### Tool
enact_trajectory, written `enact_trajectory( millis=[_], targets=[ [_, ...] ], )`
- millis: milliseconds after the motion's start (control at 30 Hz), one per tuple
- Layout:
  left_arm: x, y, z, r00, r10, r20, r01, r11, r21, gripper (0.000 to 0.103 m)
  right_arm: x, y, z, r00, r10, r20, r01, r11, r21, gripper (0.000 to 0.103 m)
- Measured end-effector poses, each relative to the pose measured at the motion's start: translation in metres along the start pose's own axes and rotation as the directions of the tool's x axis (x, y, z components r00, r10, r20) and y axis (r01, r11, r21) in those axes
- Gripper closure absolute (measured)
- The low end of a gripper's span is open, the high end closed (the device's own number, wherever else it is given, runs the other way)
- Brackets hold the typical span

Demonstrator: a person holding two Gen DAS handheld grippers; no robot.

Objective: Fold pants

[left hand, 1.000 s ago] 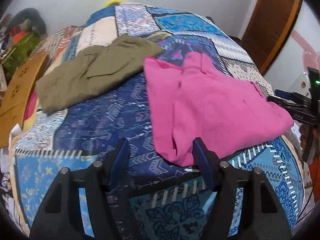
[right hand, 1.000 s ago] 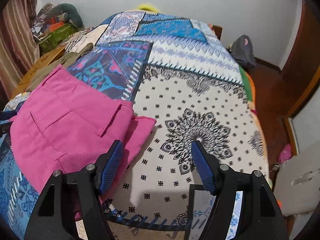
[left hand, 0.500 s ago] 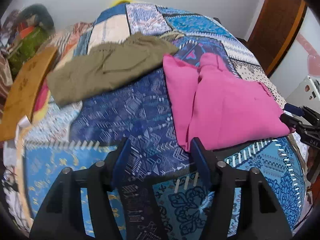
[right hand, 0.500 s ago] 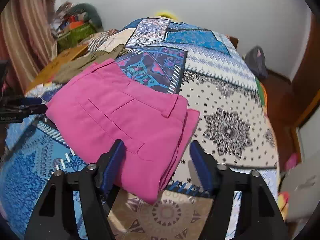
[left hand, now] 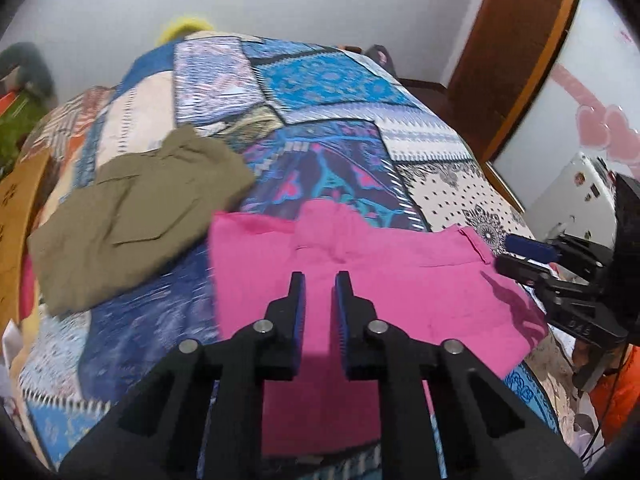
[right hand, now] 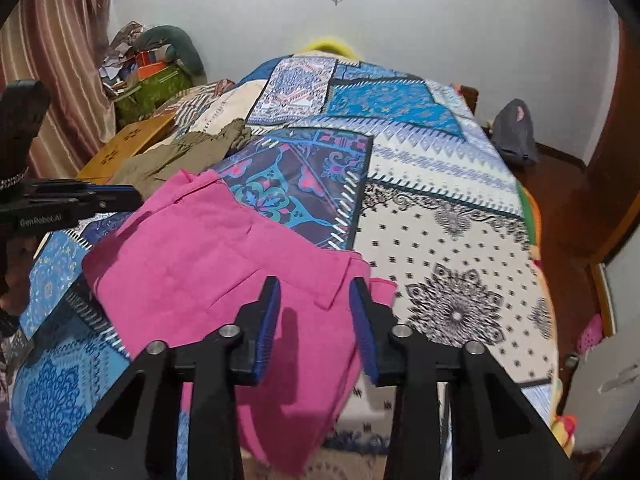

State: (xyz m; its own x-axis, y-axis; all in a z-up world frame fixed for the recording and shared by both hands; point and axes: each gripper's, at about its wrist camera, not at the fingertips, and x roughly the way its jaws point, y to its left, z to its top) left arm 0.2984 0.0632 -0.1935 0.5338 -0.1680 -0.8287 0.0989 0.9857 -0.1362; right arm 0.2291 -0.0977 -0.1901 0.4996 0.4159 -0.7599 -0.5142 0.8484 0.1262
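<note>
Pink pants (left hand: 360, 280) lie part-folded at lower centre, on the bed's near edge. My left tool (left hand: 320, 280) hovers nearly closed, right tool (right hand: 314, 292) apart, both empty. Next I'd grip the waistband.

Left wrist view: looks along its own fingers (left hand: 298, 300) from the near edge of the bed (left hand: 328, 80), close above the pink pants (left hand: 400, 288), facing the far wall.
Right wrist view: same facing, close over the waistband side, fingers (right hand: 268, 320) straddling it.
Shared: pink pants (right hand: 192, 256), olive garment (left hand: 132, 216) (right hand: 176, 156), patchwork bedspread; each view catches the other gripper at its edge.
</note>
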Motion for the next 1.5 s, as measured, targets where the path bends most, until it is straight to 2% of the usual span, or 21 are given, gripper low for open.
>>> enact_trajectory(
  millis=[67,233,400,500,533,567,600,633,667,733,800,933,1000,1267,1433,1500],
  targets=[
    [0.011,-0.004,-0.001,1.0,0.015,-0.01,-0.014,1.0,0.02,0.089,0.01,0.0,-0.001,1.0,0.013,-0.024,-0.013,1.0,-0.006,0.08],
    [0.043,0.001,-0.008,0.995,0.057,-0.08,-0.053,0.997,0.056,0.086,0.03,-0.004,-0.007,0.996,0.042,-0.082,-0.043,0.999,-0.015,0.081],
    [0.027,0.003,-0.004,0.995,0.089,-0.052,-0.085,0.994,0.065,0.085,0.017,-0.006,-0.007,0.997,0.004,-0.08,-0.008,0.999,-0.047,0.081],
    [0.012,0.015,-0.004,0.997,0.065,-0.042,-0.064,0.997,0.042,0.084,0.004,-0.015,-0.009,0.997,0.022,-0.074,-0.023,1.0,-0.014,0.08],
    [0.008,0.02,-0.004,0.998,0.053,-0.046,-0.052,0.998,0.027,0.084,0.0,-0.018,-0.01,0.997,0.025,-0.071,-0.025,1.0,0.0,0.077],
    [0.005,0.025,-0.005,0.998,0.04,-0.051,-0.04,0.999,0.014,0.081,-0.001,-0.019,-0.01,0.997,0.027,-0.07,-0.026,1.0,0.009,0.073],
    [0.004,0.028,-0.006,0.998,0.035,-0.054,-0.035,0.999,0.007,0.077,-0.006,-0.022,-0.012,0.997,0.033,-0.064,-0.032,0.999,0.025,0.064],
    [0.003,0.031,-0.009,0.998,0.034,-0.058,-0.034,0.999,-0.003,0.067,-0.008,-0.024,-0.013,0.998,0.037,-0.057,-0.035,0.999,0.037,0.056],
    [0.003,0.034,-0.011,0.997,0.037,-0.061,-0.038,0.999,-0.01,0.051,-0.009,-0.025,-0.013,0.998,0.038,-0.053,-0.036,0.998,0.044,0.054],
    [0.003,0.038,-0.018,0.997,0.057,-0.061,-0.059,0.998,-0.025,0.033,-0.01,-0.026,-0.017,0.998,0.04,-0.052,-0.037,0.997,0.06,0.048],
    [0.004,0.042,-0.024,0.997,0.058,-0.059,-0.06,0.997,-0.044,0.027,-0.005,-0.026,-0.018,0.997,0.044,-0.065,-0.04,0.997,0.067,0.047],
    [0.018,0.053,-0.029,0.994,-0.016,-0.105,0.003,0.992,-0.122,0.027,0.018,-0.028,-0.025,0.991,0.061,-0.115,-0.052,0.995,0.081,0.047],
    [0.027,0.056,-0.031,0.991,-0.045,-0.123,0.025,0.987,-0.16,0.026,0.023,-0.032,-0.024,0.992,0.061,-0.115,-0.049,0.993,0.107,0.042],
    [0.039,0.05,-0.026,0.99,-0.059,-0.125,0.041,0.99,-0.138,0.027,0.039,-0.047,-0.025,0.985,0.096,-0.142,-0.071,0.983,0.17,0.039],
    [0.045,0.048,-0.023,0.99,-0.079,-0.119,0.064,0.99,-0.125,0.039,0.054,-0.056,-0.021,0.979,0.131,-0.158,-0.096,0.972,0.213,0.039],
    [0.046,0.045,-0.021,0.989,-0.09,-0.121,0.077,0.991,-0.113,0.052,0.058,-0.058,-0.018,0.976,0.144,-0.165,-0.107,0.971,0.214,0.039]
  ],
)
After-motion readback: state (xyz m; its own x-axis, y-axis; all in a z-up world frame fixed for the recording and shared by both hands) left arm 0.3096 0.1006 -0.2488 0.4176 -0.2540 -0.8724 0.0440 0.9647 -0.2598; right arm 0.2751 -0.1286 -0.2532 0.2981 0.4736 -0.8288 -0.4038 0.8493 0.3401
